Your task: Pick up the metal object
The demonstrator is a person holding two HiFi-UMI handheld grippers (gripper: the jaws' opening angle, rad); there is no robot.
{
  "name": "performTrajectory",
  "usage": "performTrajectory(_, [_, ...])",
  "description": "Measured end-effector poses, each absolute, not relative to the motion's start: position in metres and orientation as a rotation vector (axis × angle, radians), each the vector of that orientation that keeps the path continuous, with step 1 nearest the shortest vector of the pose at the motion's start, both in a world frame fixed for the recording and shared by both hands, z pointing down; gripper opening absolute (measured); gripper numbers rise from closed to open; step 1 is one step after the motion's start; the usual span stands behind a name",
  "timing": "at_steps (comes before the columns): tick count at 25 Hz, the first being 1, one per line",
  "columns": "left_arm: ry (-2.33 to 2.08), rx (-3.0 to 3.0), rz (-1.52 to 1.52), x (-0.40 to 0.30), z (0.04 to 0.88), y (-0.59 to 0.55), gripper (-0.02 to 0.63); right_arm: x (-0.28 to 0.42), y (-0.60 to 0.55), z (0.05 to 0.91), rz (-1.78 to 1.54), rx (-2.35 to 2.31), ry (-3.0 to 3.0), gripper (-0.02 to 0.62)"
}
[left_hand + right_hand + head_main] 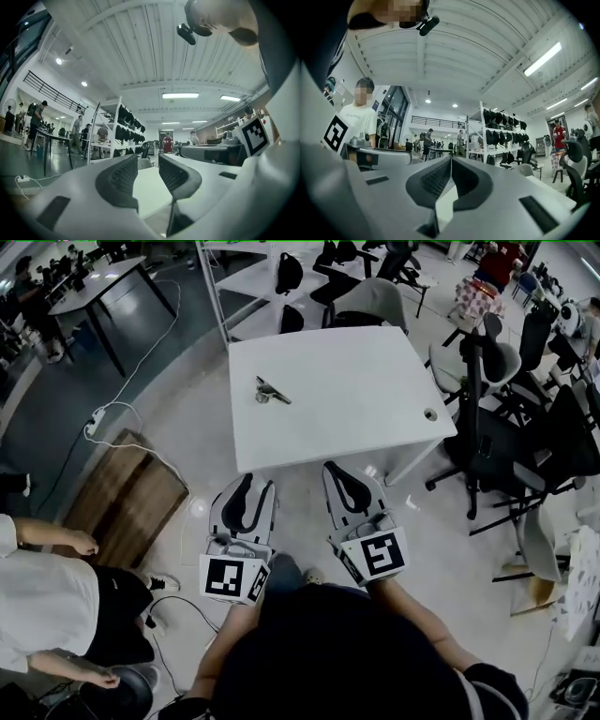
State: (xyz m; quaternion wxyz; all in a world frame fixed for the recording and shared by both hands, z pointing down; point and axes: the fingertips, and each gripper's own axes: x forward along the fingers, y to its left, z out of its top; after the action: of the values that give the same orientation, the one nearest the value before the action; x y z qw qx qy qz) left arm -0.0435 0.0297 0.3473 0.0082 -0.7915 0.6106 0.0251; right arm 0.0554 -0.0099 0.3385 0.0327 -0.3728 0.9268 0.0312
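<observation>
The metal object (271,390), small and grey, lies on the left part of the white table (356,381), well ahead of both grippers. My left gripper (247,482) hovers over the floor just short of the table's near edge. In the left gripper view the left gripper (148,163) is open by a narrow gap, with the table top (149,190) showing through it. My right gripper (335,470) is held beside it, also short of the near edge. The right gripper view shows the right gripper (451,161) with its dark pads meeting at the tips and nothing between them. Neither gripper view shows the metal object.
A small round fitting (430,413) sits near the table's right edge. Office chairs (497,362) crowd the right side. A wooden board (127,498) and a white cable with a power strip (94,423) lie on the floor at left. A person in a white shirt (47,596) stands at left.
</observation>
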Motion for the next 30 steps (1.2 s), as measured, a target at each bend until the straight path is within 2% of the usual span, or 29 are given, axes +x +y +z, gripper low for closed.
performTrajectory(12, [1.894,-2.487,-0.024,-0.085,0.375,-0.073,0.117,0.028,-0.096,0.36,0.113,-1.175,2.887,0.026])
performTrajectory(22, [1.675,-2.515,-0.323,-0.144,0.422,-0.189,0.117,-0.031,-0.21,0.389,0.102,-1.299,2.93,0.028])
performTrajectory(30, [1.373,-2.591,-0.764,-0.165,0.504,-0.256,0.117,-0.048,-0.27,0.443,-0.117,-1.484,2.975,0.028])
